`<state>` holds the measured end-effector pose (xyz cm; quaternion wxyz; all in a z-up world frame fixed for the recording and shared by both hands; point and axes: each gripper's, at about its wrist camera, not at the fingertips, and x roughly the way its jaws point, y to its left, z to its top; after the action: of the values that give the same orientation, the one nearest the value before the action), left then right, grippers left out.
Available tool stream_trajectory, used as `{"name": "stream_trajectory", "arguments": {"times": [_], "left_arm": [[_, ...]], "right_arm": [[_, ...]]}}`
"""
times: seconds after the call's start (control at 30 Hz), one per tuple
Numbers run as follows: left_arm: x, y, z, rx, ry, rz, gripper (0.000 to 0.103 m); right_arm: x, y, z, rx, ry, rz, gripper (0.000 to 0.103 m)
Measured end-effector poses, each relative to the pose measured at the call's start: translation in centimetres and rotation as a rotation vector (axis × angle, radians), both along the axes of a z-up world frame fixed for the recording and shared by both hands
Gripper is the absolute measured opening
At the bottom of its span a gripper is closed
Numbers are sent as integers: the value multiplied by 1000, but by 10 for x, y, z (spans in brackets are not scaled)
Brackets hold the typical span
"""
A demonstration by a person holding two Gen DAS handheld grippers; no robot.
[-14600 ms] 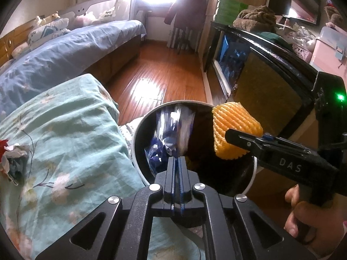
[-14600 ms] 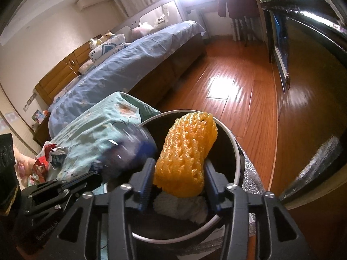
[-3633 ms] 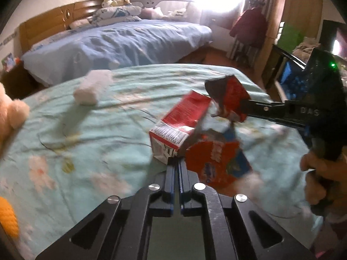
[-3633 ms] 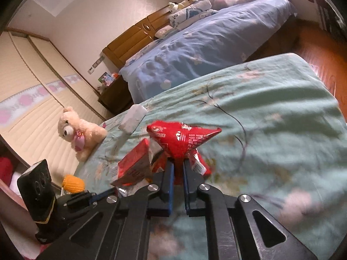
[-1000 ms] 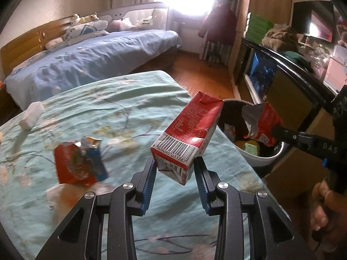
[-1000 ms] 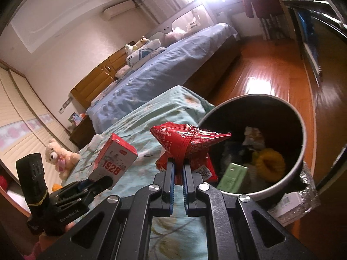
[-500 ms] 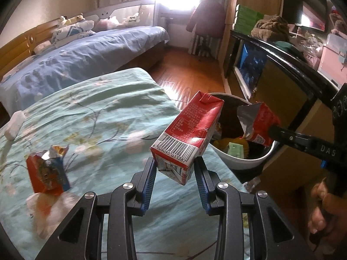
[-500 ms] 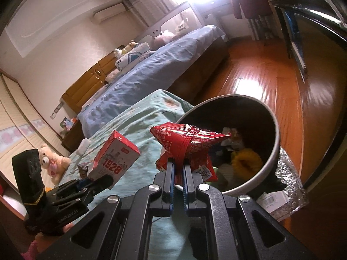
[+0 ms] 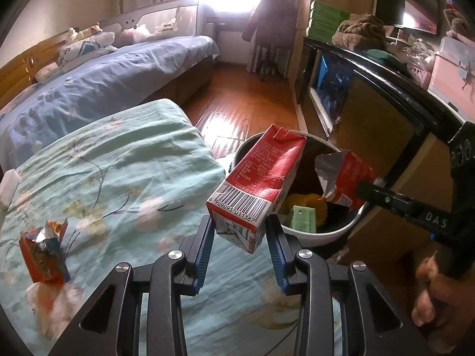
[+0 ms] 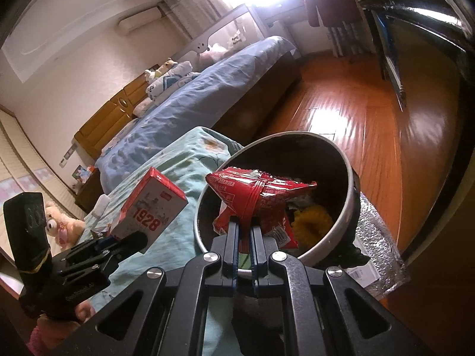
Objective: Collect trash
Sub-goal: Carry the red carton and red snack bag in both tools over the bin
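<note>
Trash goes by the bin (image 9: 323, 231) here, a round dark-lined bin with a pale rim that stands on the wood floor against the foot of the bed with the green floral cover (image 9: 118, 178). The left gripper (image 9: 240, 237) clamps a red milk carton (image 9: 258, 184) by its lower end, the carton tilted with its barcode up, held over the cover's edge just beside the bin's near rim. The right gripper (image 10: 245, 231) has its jaws pressed together on a crumpled red snack wrapper (image 10: 258, 195), which hangs above the bin's mouth. Inside the bin lie a yellow foam net (image 10: 311, 222) and a pale green box (image 9: 301, 218). Well away from the bin, on the cover, stands a torn red-and-blue packet (image 9: 44, 255), and farther still a white wad (image 9: 7, 187) at the cover's edge.
</note>
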<state>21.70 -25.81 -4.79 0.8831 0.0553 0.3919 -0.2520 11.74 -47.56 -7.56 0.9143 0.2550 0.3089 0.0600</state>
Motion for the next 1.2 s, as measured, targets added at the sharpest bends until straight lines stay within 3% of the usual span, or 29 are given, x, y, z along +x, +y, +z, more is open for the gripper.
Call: {"name": "stream_trajectory", "arguments": {"times": [1.2], "left_arm": [[20, -37, -3, 21, 2, -36, 35]], "right_arm": [[19, -13, 4, -44, 12, -37, 6]]}}
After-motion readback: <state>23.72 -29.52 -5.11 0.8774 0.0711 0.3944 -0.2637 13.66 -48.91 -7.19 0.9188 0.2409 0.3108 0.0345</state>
